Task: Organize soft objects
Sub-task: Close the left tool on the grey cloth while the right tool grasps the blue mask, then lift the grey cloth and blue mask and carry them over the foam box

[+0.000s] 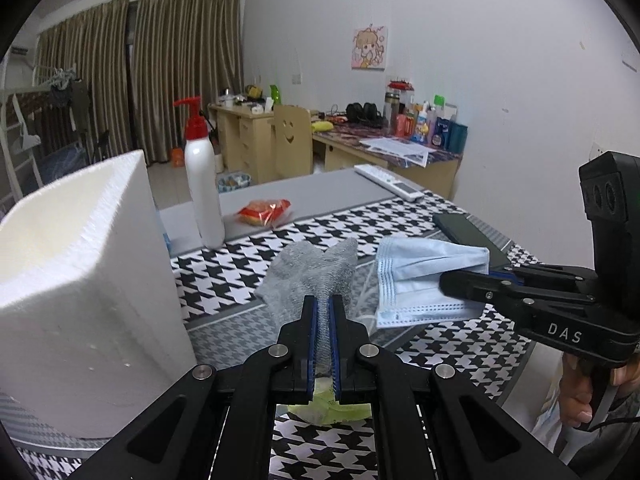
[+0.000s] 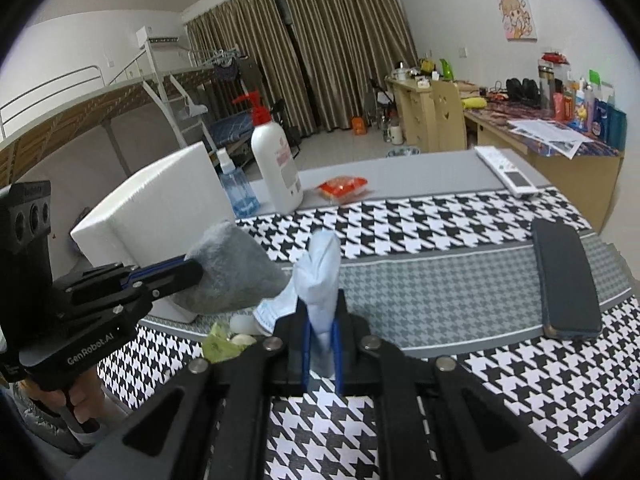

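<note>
Houndstooth table (image 1: 224,276) | left gripper (image 1: 323,300) pinches grey cloth (image 1: 316,268) | right gripper (image 2: 322,312) clamps face mask (image 2: 320,268) | your thin grips may slip, dropping both beneath the jaws.

We can't read the label on the white pump bottle (image 2: 276,164), too small. The green-yellow thing (image 1: 328,404) sits mostly hidden behind the left hand-held gripper (image 1: 323,320). The foam box (image 1: 80,280) is cut off at the frame's left edge. The desk bottles (image 2: 584,110) are too tiny to tell apart.
</note>
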